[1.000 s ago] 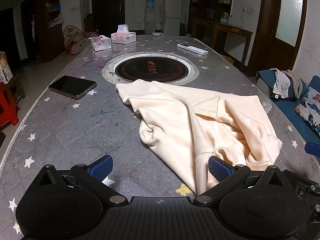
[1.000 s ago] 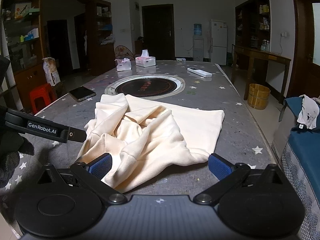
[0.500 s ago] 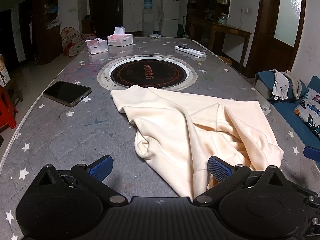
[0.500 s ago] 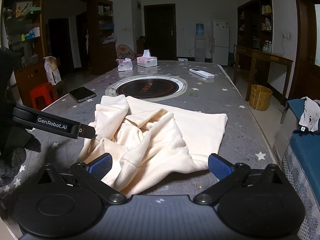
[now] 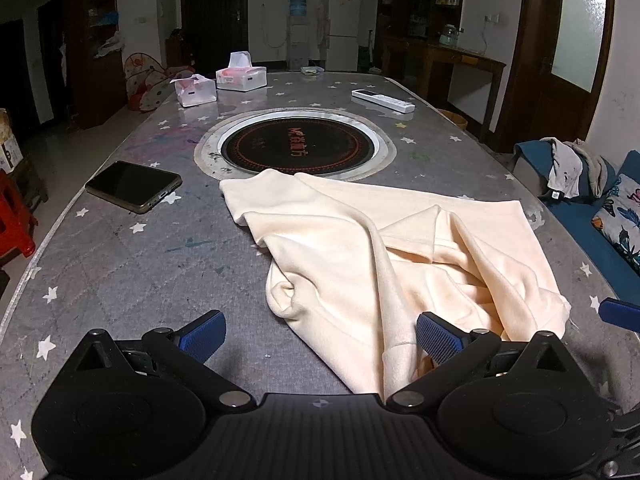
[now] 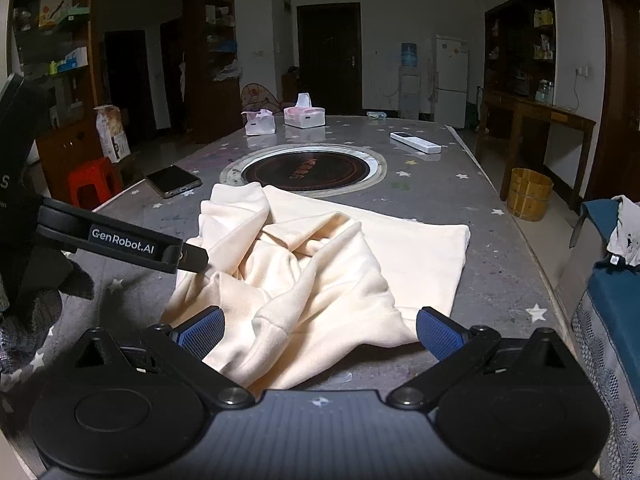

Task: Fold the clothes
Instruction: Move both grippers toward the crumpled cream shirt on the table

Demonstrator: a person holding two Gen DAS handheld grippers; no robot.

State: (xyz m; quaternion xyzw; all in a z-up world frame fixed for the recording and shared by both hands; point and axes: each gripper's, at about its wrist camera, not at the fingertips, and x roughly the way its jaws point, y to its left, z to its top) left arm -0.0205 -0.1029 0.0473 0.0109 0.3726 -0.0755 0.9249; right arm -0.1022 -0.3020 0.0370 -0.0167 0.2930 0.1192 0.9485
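Observation:
A cream garment (image 5: 384, 264) lies crumpled on the grey star-patterned table (image 5: 120, 272), its far part flat and its near part bunched in folds. My left gripper (image 5: 320, 338) is open just above the table, its right finger beside the garment's near hem. In the right wrist view the same garment (image 6: 320, 264) fills the middle, and my right gripper (image 6: 320, 332) is open with the bunched near edge lying between its blue pads. The left gripper's body (image 6: 120, 240) shows at the left, with a person's gloved hand (image 6: 28, 312) behind it.
A dark phone (image 5: 134, 186) lies left of the garment. The round inset cooktop (image 5: 298, 148) sits just beyond it. Two tissue boxes (image 5: 240, 76) and a white remote (image 5: 382, 100) are at the far end. A sofa with clothes (image 5: 568, 168) stands at the right.
Both grippers have moved forward toward the garment, which looks larger and nearer. The left gripper's body has advanced further over the cloth in the right wrist view. Both stay open.

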